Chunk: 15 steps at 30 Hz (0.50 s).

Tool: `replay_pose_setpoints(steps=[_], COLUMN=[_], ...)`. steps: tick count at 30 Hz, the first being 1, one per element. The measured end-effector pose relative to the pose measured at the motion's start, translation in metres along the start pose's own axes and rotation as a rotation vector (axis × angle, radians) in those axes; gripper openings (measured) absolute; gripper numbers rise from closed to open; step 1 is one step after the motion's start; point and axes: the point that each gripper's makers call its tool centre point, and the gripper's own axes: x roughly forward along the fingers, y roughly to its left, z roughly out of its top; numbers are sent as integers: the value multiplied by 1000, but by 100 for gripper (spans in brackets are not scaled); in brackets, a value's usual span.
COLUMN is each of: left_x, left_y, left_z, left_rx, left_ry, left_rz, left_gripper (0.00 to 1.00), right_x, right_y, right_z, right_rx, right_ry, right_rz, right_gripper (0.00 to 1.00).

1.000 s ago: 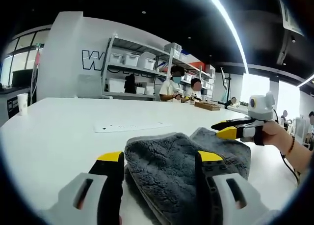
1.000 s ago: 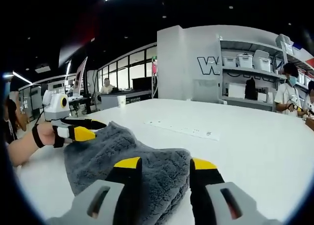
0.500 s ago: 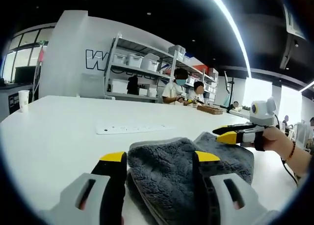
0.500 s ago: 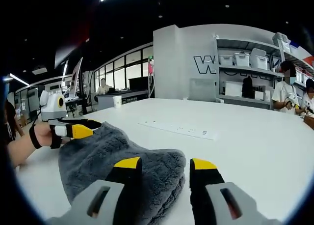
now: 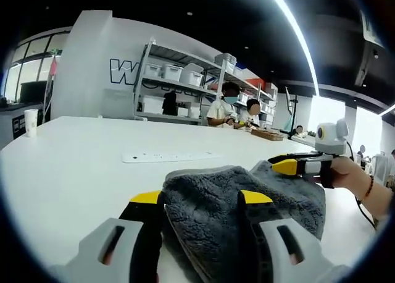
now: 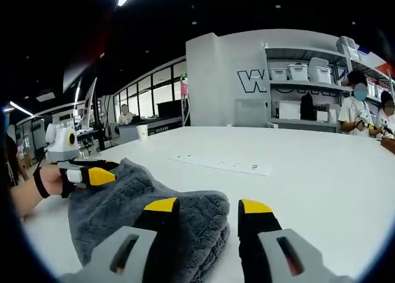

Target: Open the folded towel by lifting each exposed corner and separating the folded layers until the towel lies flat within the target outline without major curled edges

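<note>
a folded grey towel (image 5: 247, 202) sits bunched on a white worktop (image 5: 74, 165), still several layers thick and far from lying flat, as two hand-held grippers close in on it from opposite sides. in the left gripper view, going left to right, a paper cup (image 5: 31, 122) stands at the worktop's far edge, a flat white strip with small markings (image 5: 170, 156) lies just beyond the towel, and the left gripper (image 5: 200, 198) has its yellow-tipped jaws spread with a rounded fold of the towel between them, apparently lined up to take hold of that corner; whether the tips actually touch the cloth cannot be told. to the right, the right gripper (image 5: 285, 165) hangs at the towel's far corner in a person's hand (image 5: 345, 172), its jaws looking nearly together there. behind, open shelves (image 5: 185, 91) carry white bins and people stand at another bench. in the right gripper view the left gripper (image 6: 92, 173) appears at the left edge against the towel's raised hump, the towel (image 6: 123, 209) fills the lower left, and the right gripper (image 6: 207, 206) has its jaws spread, the left jaw over the towel's edge and the right jaw over bare worktop (image 6: 321, 178), so the fold sits just inside the opening. the opposed placement suggests each gripper is meant to take one corner so the layers can be drawn apart; no target outline can be made out.
</note>
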Motion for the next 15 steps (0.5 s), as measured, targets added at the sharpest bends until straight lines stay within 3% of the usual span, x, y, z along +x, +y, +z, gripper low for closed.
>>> replay_pose_setpoints(steps=[15], left_x=[3], left_y=[10], left_z=[-3], left_rx=[-2], left_ry=[5], left_rz=[12], left_gripper=[33], right_x=[11], right_y=[-3], right_z=[-9], right_rx=[49], right_ry=[24], right_rz=[-10], right_gripper=[33])
